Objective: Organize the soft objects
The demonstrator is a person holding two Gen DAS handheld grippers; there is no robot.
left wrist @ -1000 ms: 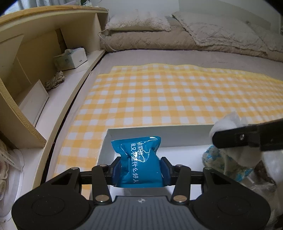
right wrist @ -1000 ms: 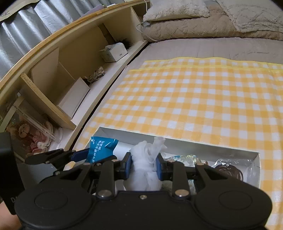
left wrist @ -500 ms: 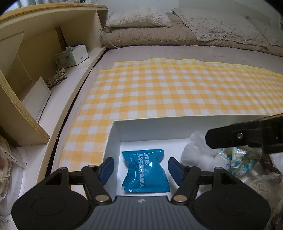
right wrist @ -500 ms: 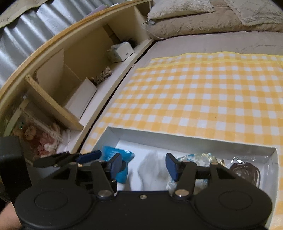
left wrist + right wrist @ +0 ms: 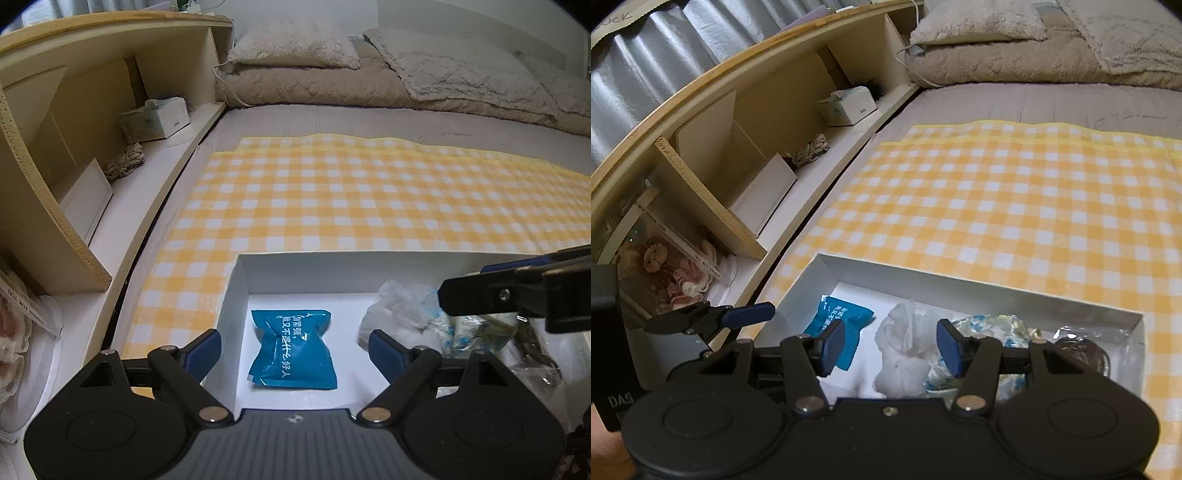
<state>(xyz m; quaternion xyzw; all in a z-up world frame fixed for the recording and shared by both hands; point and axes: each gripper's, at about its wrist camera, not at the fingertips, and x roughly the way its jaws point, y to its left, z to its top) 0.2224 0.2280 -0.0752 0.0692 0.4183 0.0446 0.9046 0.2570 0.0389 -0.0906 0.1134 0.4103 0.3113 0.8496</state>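
A: From your left wrist camera, your left tool (image 5: 294, 345) stands wide; its jaws have just been opening, and the blue packet (image 5: 291, 350) lies flat between the pads, touched by neither, on the floor of the white box (image 5: 236, 295) near its left wall. Your right tool (image 5: 517, 295) crosses in from the right above the white wad (image 5: 400, 314).

B: How will that packet handle?

A: I'd judge it light, puffy and slick, a sealed film pillow. Take it across its middle, not by the crimped ends, which would likely slip. Beyond the box you have the yellow checked cloth (image 5: 369, 199) spread on the bed, pillows (image 5: 291, 44) at the head, and a wooden shelf (image 5: 55, 155) along the left holding a tissue box (image 5: 155, 120).

B: And from the right wrist?

A: Your right tool (image 5: 890, 349) is moderately open after letting go; the white wad (image 5: 905, 354) sits loose between the pads, beside a crinkly printed bag (image 5: 986, 328). It looks soft and squashy, almost weightless, so pinch its bulk gently. The blue packet (image 5: 838, 321) lies to its left, and your left tool (image 5: 746, 314) hangs at the box's left edge (image 5: 801, 284).
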